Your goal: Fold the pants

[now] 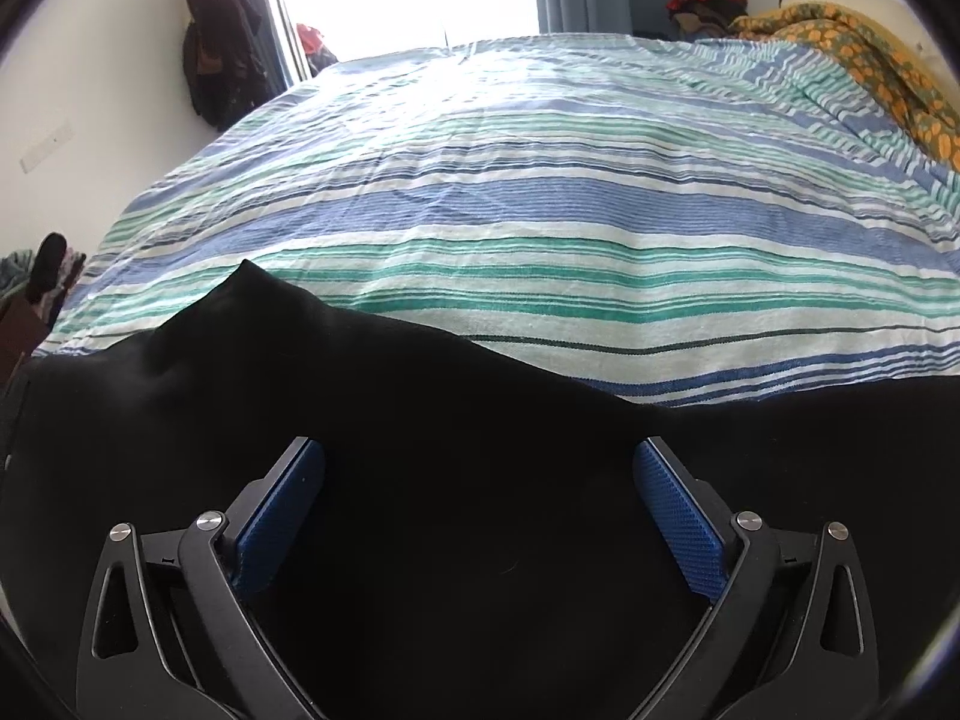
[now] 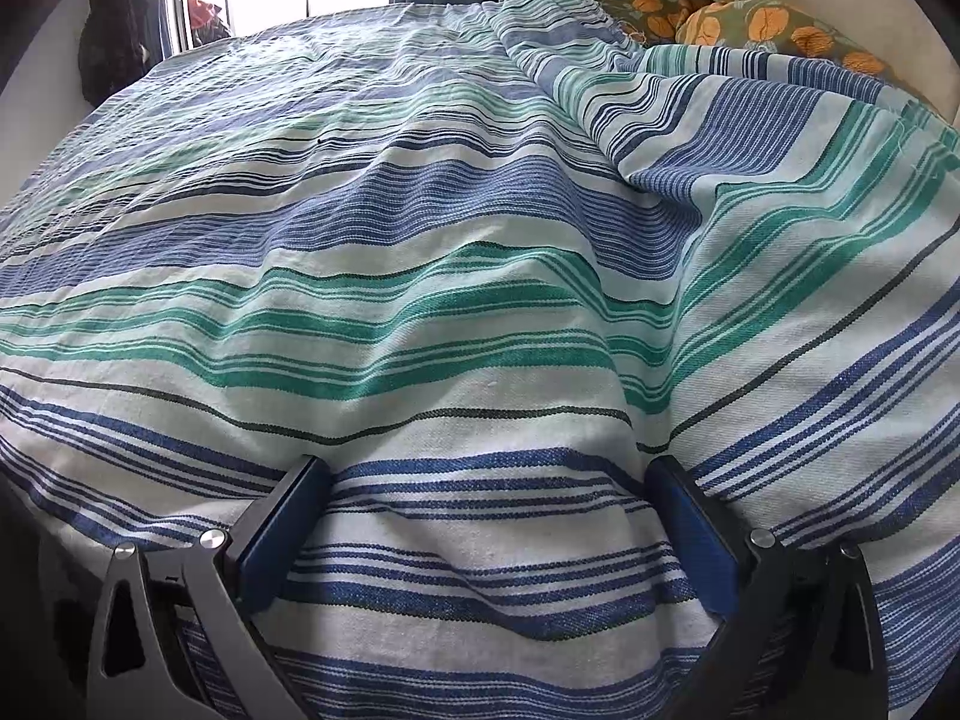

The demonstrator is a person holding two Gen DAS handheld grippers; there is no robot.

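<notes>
Black pants lie on a bedsheet striped blue, green and white; a blanket is olive with orange flowers.

1. The pants are showing as matt black cloth.
2. The bedsheet is looking like coarse woven striped cotton.
3. The left gripper is showing matt black arms with ribbed blue pads.

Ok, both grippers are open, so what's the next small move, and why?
Probably close the left gripper on the black pants: its open jaws already sit over the fabric, while the open right gripper has only the striped bedsheet between its fingers.
</notes>
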